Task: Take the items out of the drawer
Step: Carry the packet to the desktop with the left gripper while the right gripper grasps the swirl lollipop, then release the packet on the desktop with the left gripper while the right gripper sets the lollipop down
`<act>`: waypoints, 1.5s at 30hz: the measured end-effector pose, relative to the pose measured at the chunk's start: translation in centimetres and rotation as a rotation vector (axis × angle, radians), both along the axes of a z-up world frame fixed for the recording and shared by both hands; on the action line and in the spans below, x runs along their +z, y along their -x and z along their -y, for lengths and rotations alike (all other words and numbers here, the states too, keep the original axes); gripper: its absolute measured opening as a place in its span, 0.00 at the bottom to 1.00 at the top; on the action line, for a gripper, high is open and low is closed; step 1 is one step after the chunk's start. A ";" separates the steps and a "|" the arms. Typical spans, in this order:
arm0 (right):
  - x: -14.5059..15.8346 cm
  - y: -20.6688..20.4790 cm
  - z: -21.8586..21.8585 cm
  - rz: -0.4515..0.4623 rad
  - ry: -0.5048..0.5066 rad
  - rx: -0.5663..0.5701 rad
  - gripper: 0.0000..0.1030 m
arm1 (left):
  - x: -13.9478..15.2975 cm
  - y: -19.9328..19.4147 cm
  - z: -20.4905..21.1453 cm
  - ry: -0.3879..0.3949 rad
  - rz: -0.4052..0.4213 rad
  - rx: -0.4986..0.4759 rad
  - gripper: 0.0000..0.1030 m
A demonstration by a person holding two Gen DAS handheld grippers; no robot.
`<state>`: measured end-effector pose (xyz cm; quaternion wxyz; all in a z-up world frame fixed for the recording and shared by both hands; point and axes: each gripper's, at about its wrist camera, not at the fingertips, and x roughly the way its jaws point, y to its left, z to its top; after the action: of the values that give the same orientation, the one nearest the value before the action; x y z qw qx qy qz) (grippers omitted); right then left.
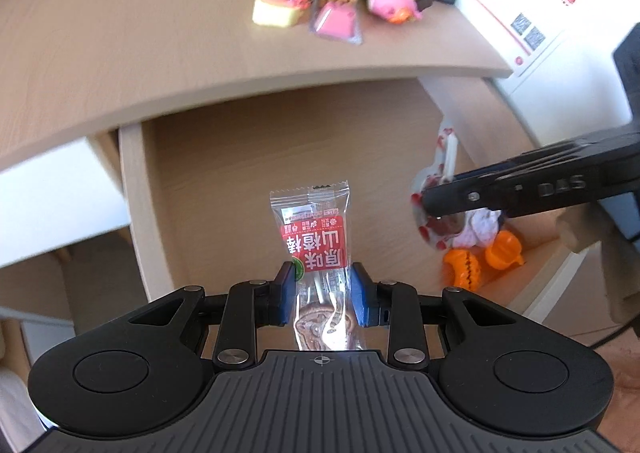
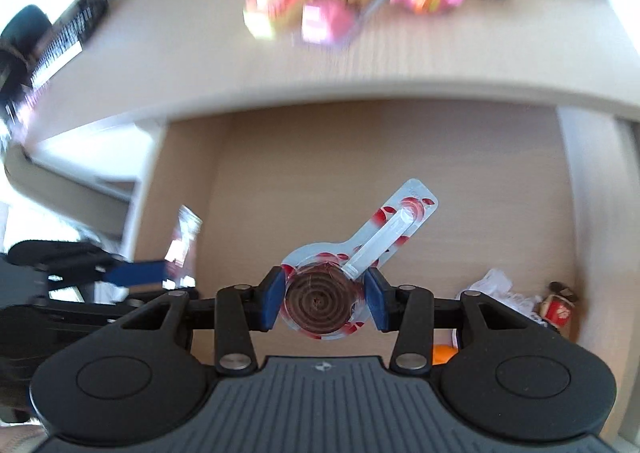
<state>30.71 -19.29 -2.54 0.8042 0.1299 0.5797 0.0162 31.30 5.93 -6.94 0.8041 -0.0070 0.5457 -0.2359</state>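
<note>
My left gripper [image 1: 322, 293] is shut on a clear snack packet with a red label [image 1: 314, 249], held upright above the open wooden drawer [image 1: 224, 173]. My right gripper [image 2: 325, 299] is shut on a wrapped chocolate spiral lollipop [image 2: 320, 299] whose stick points up to the right. In the left wrist view the right gripper [image 1: 430, 203] comes in from the right with the lollipop [image 1: 440, 169]. The right wrist view shows the left gripper [image 2: 160, 271] and its packet [image 2: 182, 241] at the left, blurred.
Orange toy pieces [image 1: 480, 257] and a white frilly item [image 1: 482, 227] lie in the drawer's right corner, with a small red-dressed figure [image 2: 558, 309] beside them. Toy cakes and snack packets [image 1: 340, 1] sit on the desk top [image 1: 140, 45]. A white box [image 1: 532, 5] stands at the back right.
</note>
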 end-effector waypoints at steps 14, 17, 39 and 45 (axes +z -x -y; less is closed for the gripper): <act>5.5 2.3 6.6 0.144 -0.008 -0.151 0.42 | 7.7 -6.8 1.1 0.071 0.237 0.054 0.31; 5.1 2.7 6.3 0.153 -0.008 -0.179 0.42 | 8.5 -8.9 0.6 0.075 0.281 0.109 0.31; 5.6 3.0 7.7 0.155 0.045 -0.290 0.42 | 2.1 -17.8 1.8 -0.098 0.287 0.184 0.40; 6.5 1.7 8.4 0.179 0.086 -0.289 0.42 | 4.5 -16.2 0.8 -0.049 0.351 0.215 0.39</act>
<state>28.98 -27.73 3.94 0.8515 0.1752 0.4811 -0.1128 47.48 5.18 -2.49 0.9073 -0.0044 0.3989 -0.1327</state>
